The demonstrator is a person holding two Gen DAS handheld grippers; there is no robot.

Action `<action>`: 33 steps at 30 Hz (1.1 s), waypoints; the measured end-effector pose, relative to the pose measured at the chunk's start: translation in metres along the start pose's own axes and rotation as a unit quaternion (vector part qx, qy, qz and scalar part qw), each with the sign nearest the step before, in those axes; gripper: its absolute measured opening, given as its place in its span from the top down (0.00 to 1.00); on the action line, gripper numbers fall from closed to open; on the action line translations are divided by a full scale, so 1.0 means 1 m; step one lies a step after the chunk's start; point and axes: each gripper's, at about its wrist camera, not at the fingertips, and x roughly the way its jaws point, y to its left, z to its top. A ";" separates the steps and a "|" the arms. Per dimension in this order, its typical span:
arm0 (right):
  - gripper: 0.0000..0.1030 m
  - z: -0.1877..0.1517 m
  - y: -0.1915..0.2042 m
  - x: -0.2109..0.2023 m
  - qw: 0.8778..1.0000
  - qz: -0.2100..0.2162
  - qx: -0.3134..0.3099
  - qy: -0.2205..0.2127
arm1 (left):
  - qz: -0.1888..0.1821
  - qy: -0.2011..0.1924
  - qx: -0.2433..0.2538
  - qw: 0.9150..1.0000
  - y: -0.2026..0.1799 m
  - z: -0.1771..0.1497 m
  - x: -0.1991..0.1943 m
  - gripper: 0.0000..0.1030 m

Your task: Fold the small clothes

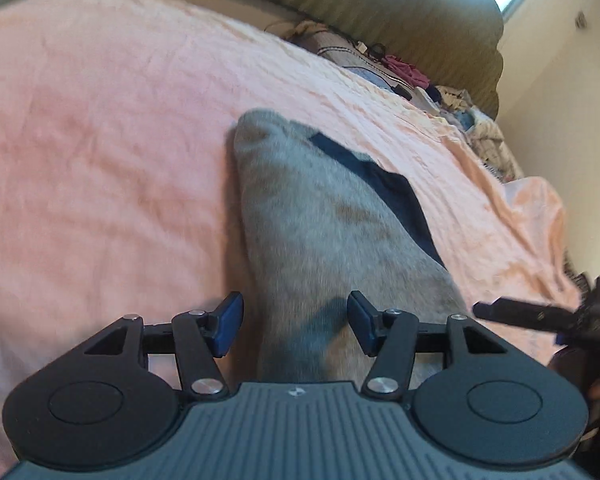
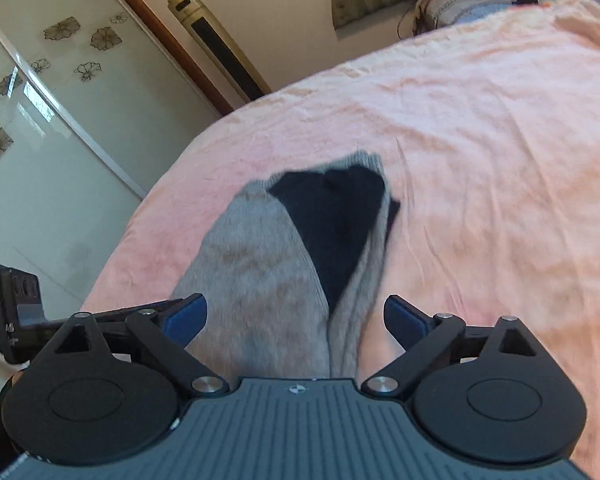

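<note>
Both grippers, L (image 1: 295, 322) & R (image 2: 296, 322), gape wide over the sock (image 1: 320, 232), holding nothing. Pinch its near end squarely, w/ both layers, then fold toward the toe.

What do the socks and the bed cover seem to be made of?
Socks: soft knit, probably cotton blend; grey with dark navy parts, ribbing visible at the cuff, matte and slightly fuzzy. Bed cover: pink, likely plush or terry fabric; its napped, wrinkled surface suggests this, though blur leaves it uncertain.

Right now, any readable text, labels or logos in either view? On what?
No readable words or numbers in either view.
Small emblem on the left gripper body: a mark, no letters legible.
Same emblem on the right gripper: illegible.
Socks and blanket: no print visible.
</note>
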 end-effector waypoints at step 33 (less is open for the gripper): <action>0.35 0.091 0.012 0.111 0.996 -0.044 -0.070 0.014 | 0.119 -0.058 0.349 0.928 -0.100 -0.023 0.051 0.53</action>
